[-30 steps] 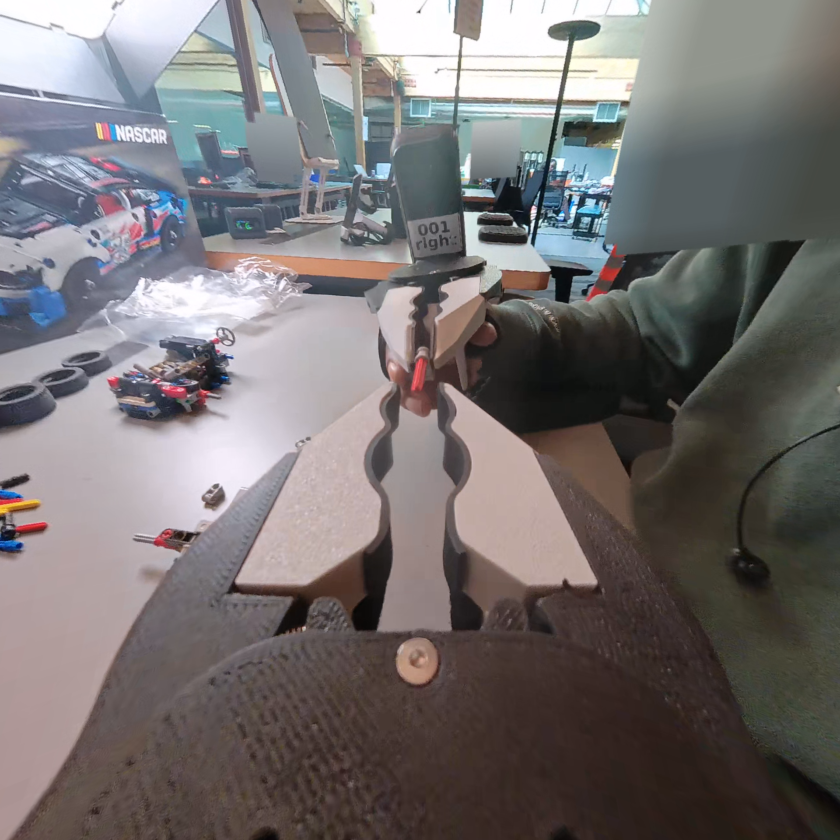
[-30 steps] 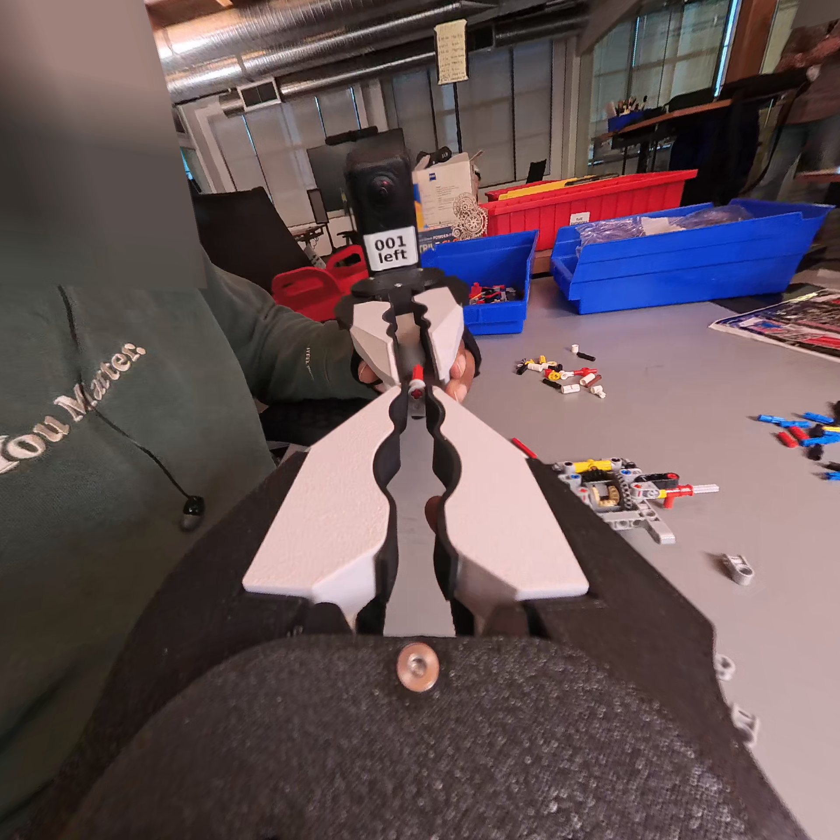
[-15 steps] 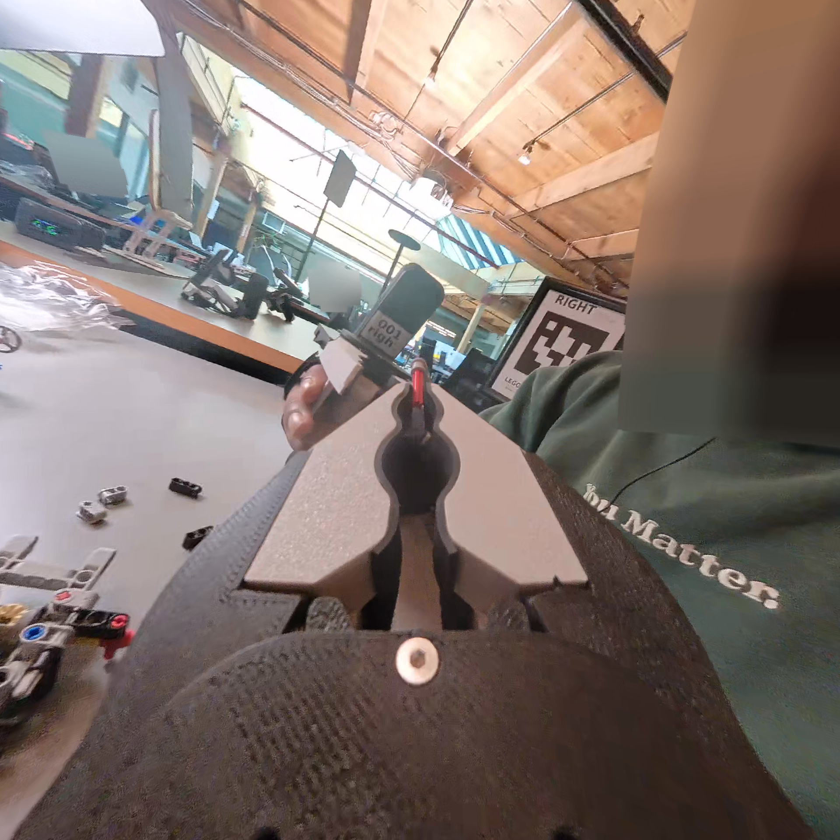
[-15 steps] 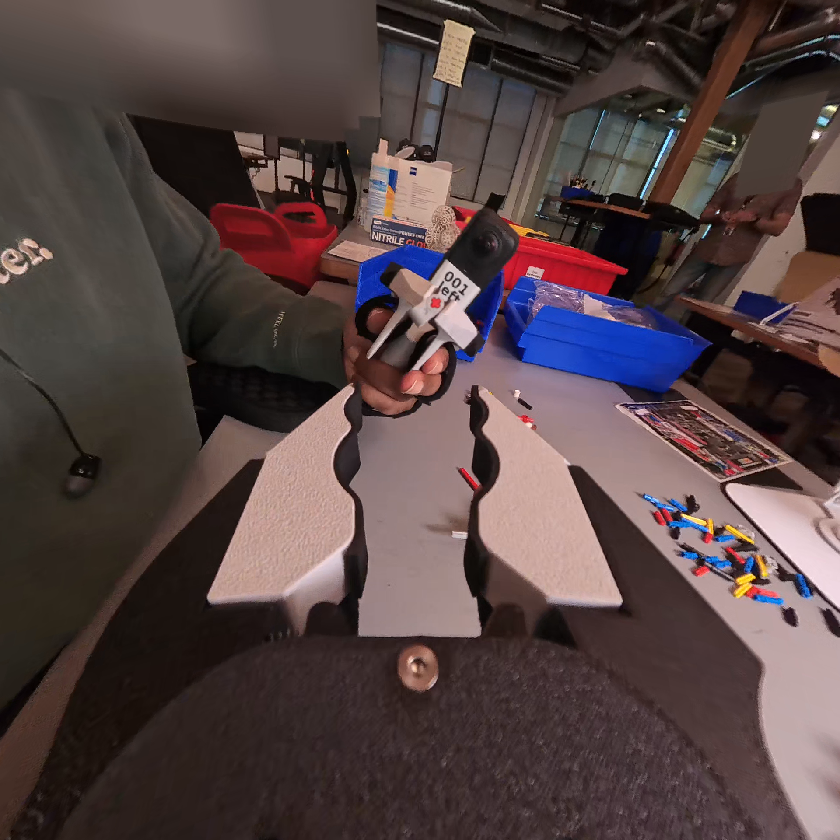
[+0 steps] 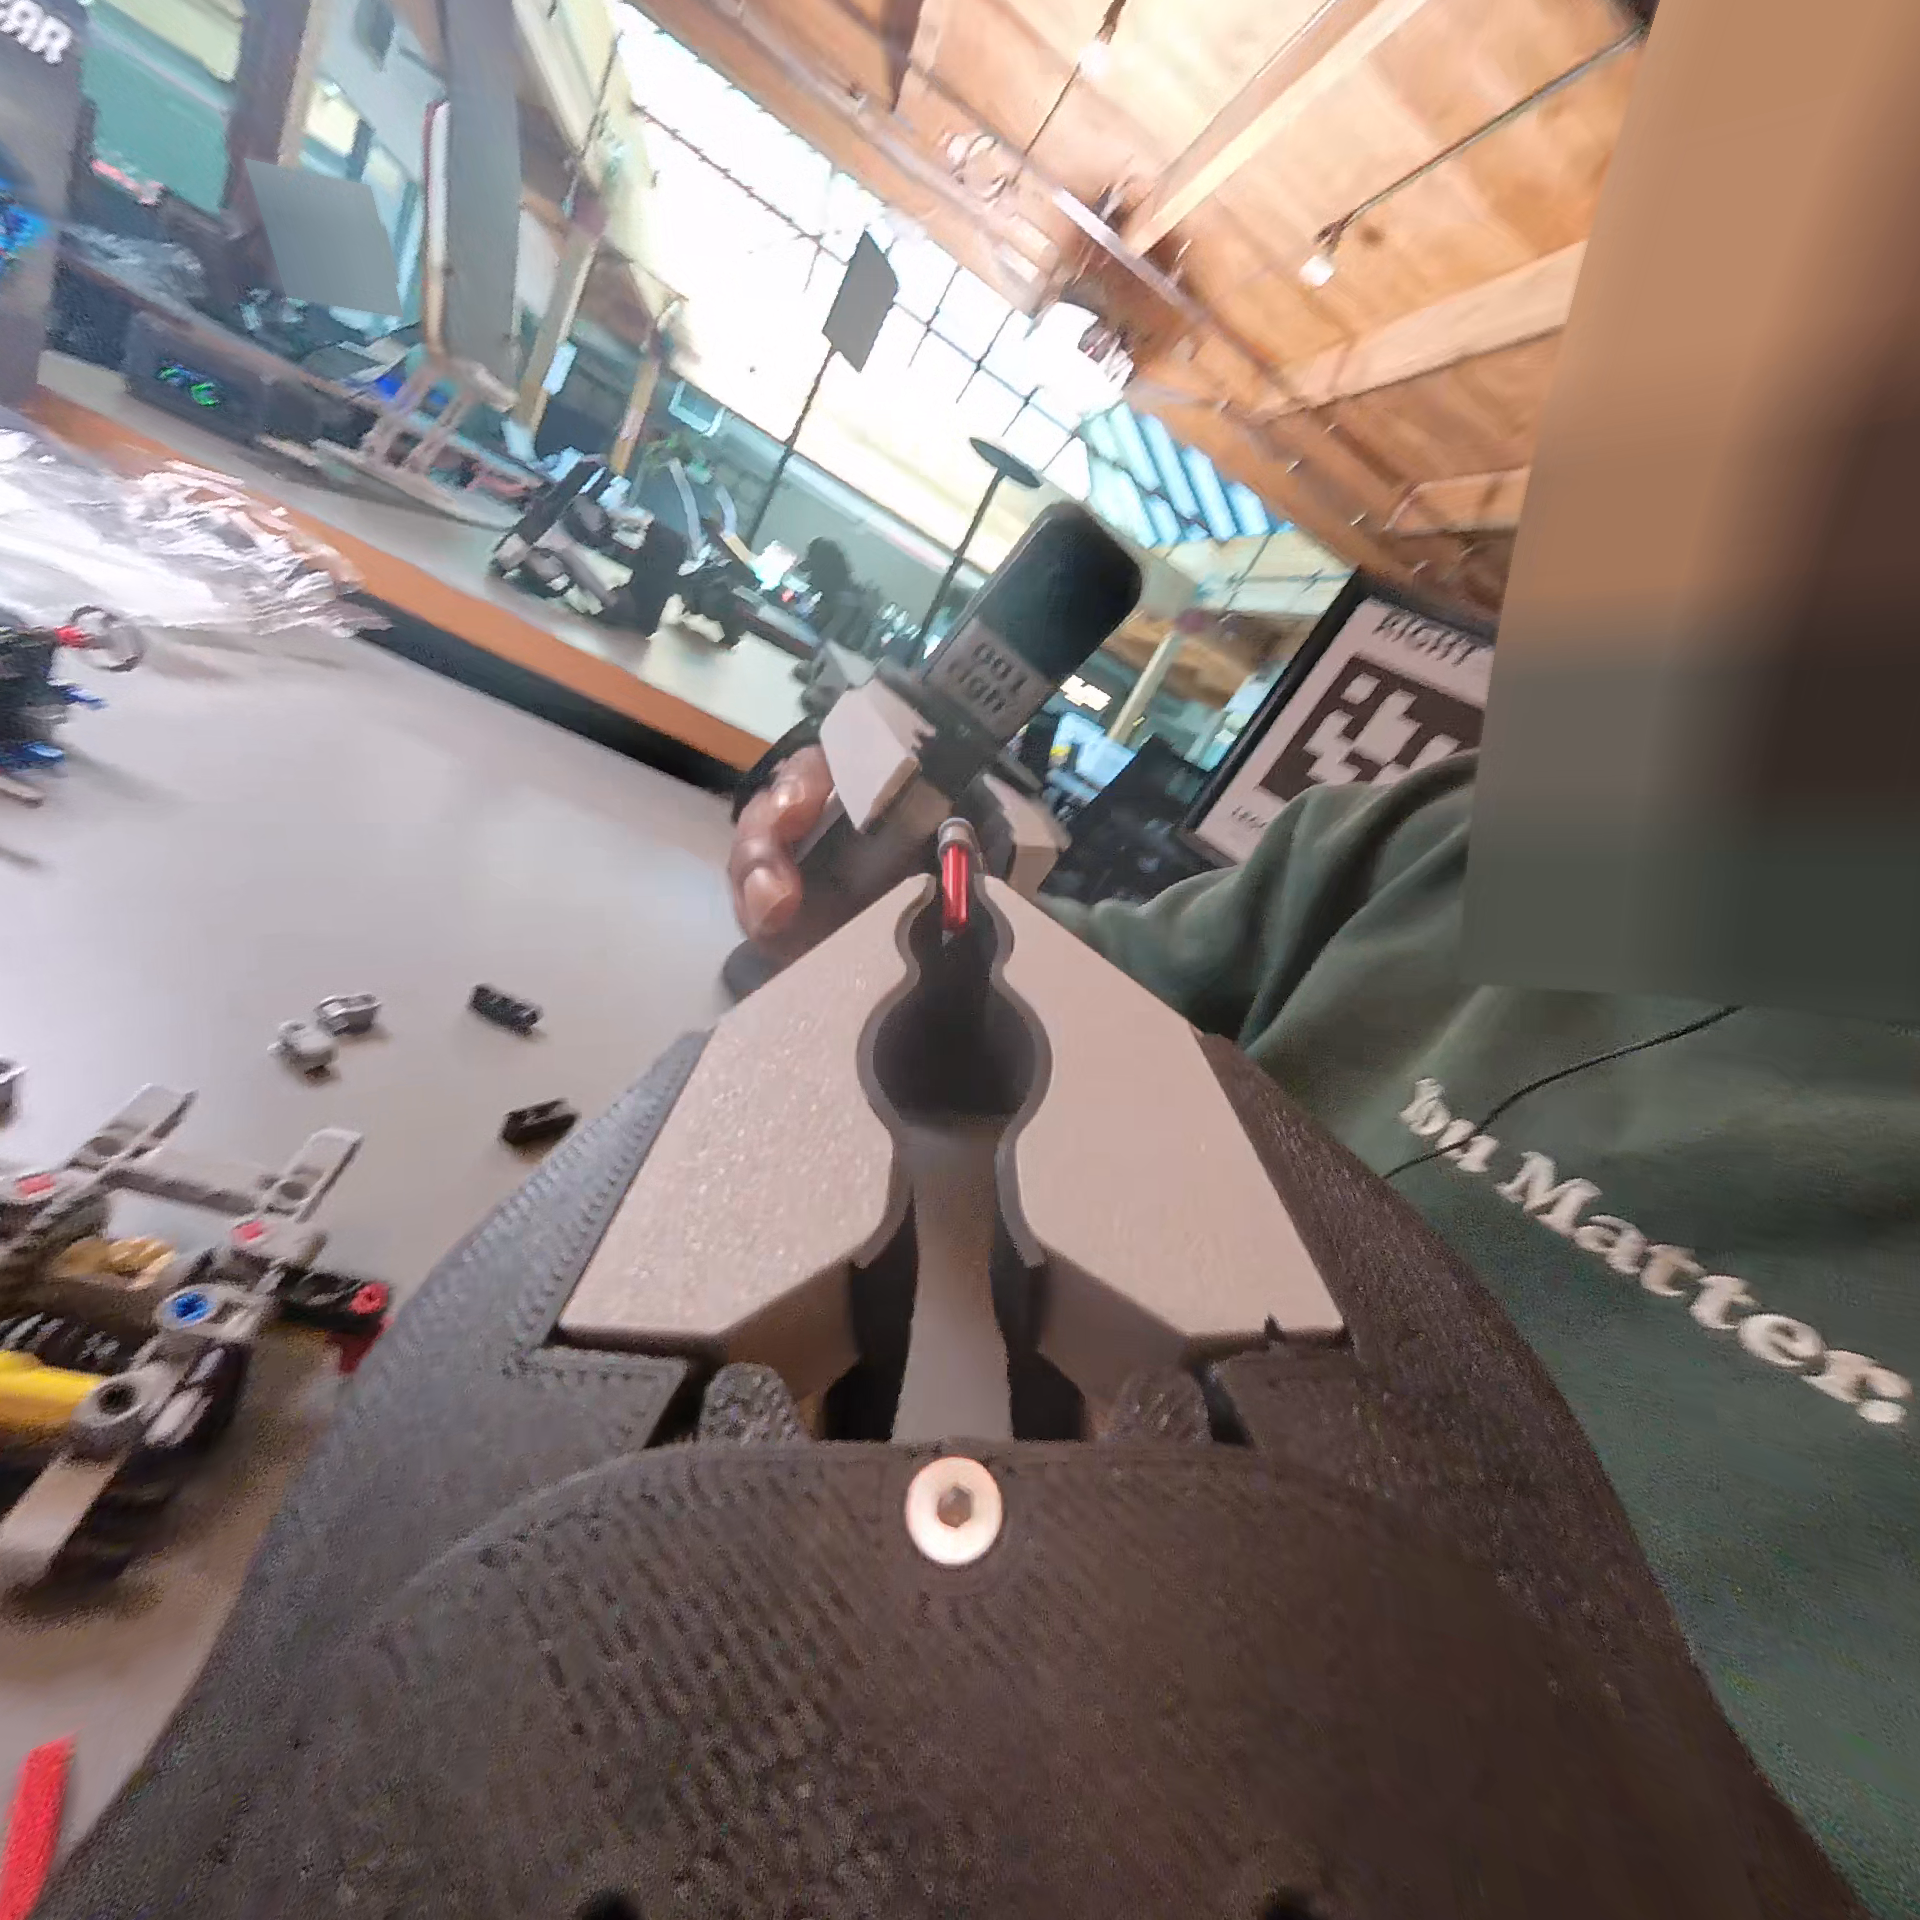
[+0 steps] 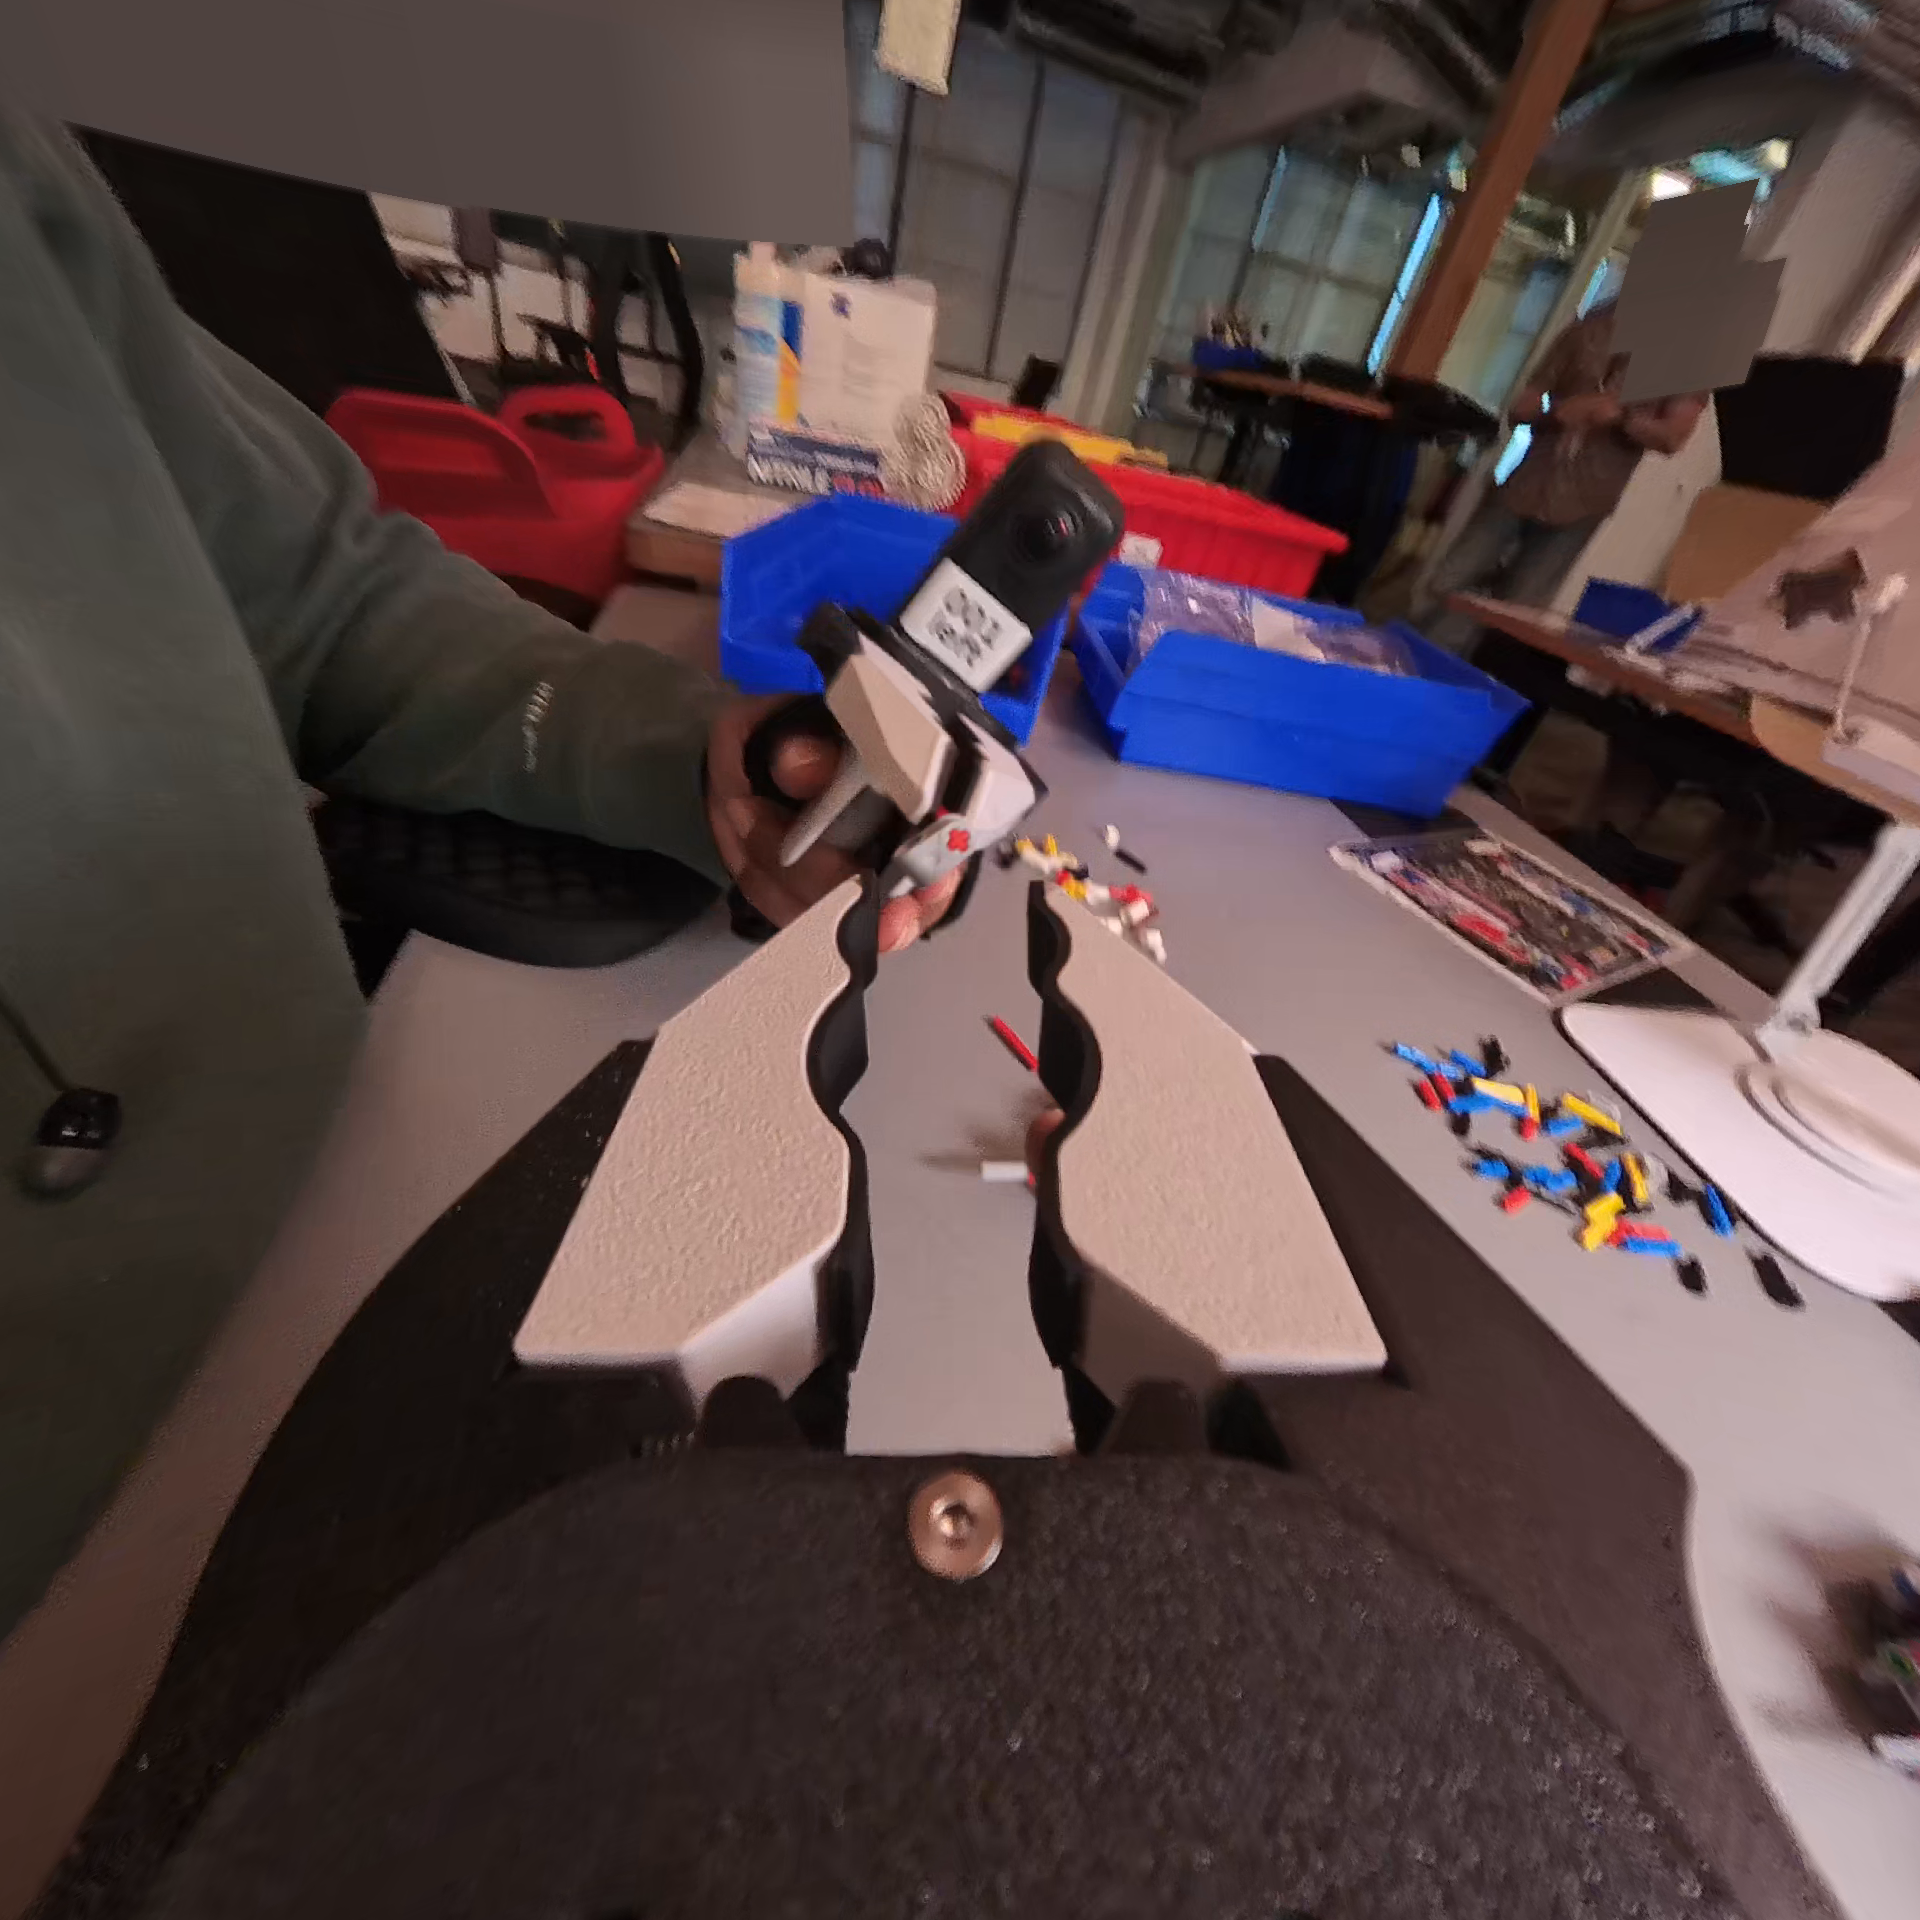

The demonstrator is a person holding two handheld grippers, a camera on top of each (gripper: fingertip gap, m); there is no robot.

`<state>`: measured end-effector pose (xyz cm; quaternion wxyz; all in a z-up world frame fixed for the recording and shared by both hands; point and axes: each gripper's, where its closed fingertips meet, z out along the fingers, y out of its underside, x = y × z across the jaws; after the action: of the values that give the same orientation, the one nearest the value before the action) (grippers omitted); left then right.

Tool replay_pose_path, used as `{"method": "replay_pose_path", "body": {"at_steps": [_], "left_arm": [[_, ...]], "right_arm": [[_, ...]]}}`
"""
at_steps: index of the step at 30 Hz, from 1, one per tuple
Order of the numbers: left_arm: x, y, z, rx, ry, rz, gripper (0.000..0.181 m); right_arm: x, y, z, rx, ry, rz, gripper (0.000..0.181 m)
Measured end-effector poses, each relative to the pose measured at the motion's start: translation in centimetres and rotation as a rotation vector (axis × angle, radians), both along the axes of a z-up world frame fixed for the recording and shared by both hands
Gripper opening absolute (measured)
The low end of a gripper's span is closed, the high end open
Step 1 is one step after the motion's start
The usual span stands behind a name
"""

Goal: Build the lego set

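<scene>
My left gripper [image 5: 954,920] is shut on a red axle [image 5: 953,883] that sticks out past its tips. In the right wrist view the left gripper [image 6: 925,821] is held above the table's near edge, and the axle sits in a small grey connector [image 6: 940,847] with its red end showing. My right gripper [image 6: 945,914] is open and empty, its tips just below that piece. It also shows in the left wrist view [image 5: 914,769], close behind the axle. A partly built grey, black and yellow chassis [image 5: 135,1320] lies on the table at lower left.
Loose grey [image 5: 332,1023] and black [image 5: 506,1005] pieces lie near the chassis. A red axle [image 6: 1010,1042], a pile of small coloured pins [image 6: 1558,1153], an instruction booklet [image 6: 1496,914], a white lamp base [image 6: 1818,1122] and blue bins [image 6: 1299,707] are on the grey table. A person in a green sweatshirt [image 6: 156,675] is close by. My two grippers' fingertips are within a few centimetres of each other.
The red axle has passed from the right gripper to the left: the left shut on it and the right opened. Both grippers have tilted and drawn slightly apart.
</scene>
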<state>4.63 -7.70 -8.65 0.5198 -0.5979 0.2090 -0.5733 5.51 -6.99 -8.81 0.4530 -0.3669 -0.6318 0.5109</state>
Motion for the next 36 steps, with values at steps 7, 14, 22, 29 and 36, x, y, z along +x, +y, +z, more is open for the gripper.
{"method": "replay_pose_path", "body": {"at_steps": [7,14,22,29,36], "left_arm": [[0.0,1.5,-3.5,-0.095,0.165,0.056,0.002],[0.5,1.6,-6.0,-0.212,0.242,0.027,0.002],[0.8,1.5,-7.1,-0.254,0.270,0.016,0.002],[0.6,1.4,-6.2,-0.168,0.266,0.037,0.003],[0.4,1.2,-5.5,0.100,0.439,0.134,0.002]], "right_arm": [[-1.0,0.3,-3.2,0.090,-0.119,-0.038,0.023],[-1.3,0.8,-5.5,0.263,-0.183,-0.085,0.015],[-0.9,0.4,-6.7,0.286,-0.230,-0.042,0.002],[-0.8,0.6,-5.7,0.125,-0.202,-0.015,0.001],[-0.2,0.2,-4.4,-0.053,-0.171,0.064,0.011]]}}
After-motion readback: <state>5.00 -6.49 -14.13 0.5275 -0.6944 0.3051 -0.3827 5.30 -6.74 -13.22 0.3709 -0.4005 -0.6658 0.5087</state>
